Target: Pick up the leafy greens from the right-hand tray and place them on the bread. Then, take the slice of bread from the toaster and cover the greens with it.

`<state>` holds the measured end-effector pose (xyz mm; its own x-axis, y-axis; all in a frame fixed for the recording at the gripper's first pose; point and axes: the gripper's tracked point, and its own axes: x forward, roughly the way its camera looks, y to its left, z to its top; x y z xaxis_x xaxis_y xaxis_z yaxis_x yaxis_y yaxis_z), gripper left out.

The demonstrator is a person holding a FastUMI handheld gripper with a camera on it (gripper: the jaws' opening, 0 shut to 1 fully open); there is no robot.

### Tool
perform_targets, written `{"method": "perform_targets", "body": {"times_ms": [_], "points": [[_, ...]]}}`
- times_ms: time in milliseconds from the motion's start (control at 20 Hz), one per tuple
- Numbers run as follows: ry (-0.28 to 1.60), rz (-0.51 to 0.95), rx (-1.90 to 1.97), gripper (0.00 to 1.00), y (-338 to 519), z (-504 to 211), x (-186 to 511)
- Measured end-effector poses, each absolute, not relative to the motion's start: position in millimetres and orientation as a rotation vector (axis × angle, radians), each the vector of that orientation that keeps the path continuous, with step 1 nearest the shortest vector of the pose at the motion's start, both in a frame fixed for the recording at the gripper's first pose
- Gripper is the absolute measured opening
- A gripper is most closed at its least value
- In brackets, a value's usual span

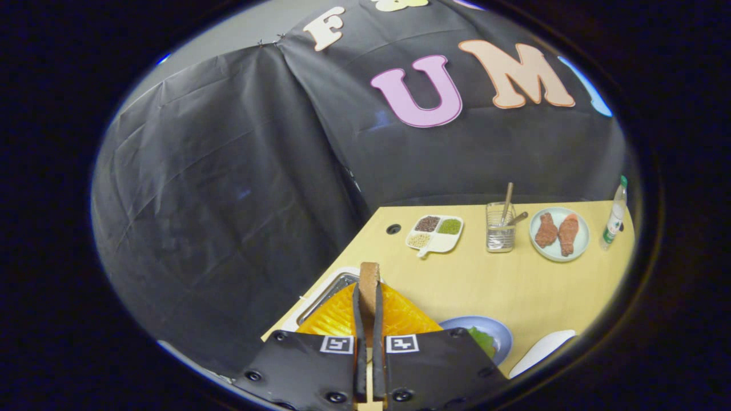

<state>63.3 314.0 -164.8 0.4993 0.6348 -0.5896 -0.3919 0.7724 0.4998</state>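
Gripper [369, 319] clamped on bread slice [369, 279], held edge-up above orange toaster [400, 317]. Beside toaster, blue plate [497, 334] with leafy greens [483, 340]. Beyond toaster, pale wooden table [491, 285] against black cloth wall [228, 200].

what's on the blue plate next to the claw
Leafy greens lie on the blue plate, beside the claw, which is shut on a bread slice. The claw's body covers the plate's near side, so any bread under the greens cannot be seen.
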Motion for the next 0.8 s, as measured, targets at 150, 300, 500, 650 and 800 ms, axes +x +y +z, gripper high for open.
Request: {"method": "perform_targets", "body": {"times_ms": [150,300,500,650,800], "points": [[0.865,0.604,0.308,0.07,296,-182,58],[0.903,0.572,0.324,0.07,283,-204,50],[0.955,0.532,0.353,0.07,273,-237,40],[0.998,0.497,0.395,0.07,264,-258,33],[1.027,0.461,0.414,0.07,253,-275,29]]}}
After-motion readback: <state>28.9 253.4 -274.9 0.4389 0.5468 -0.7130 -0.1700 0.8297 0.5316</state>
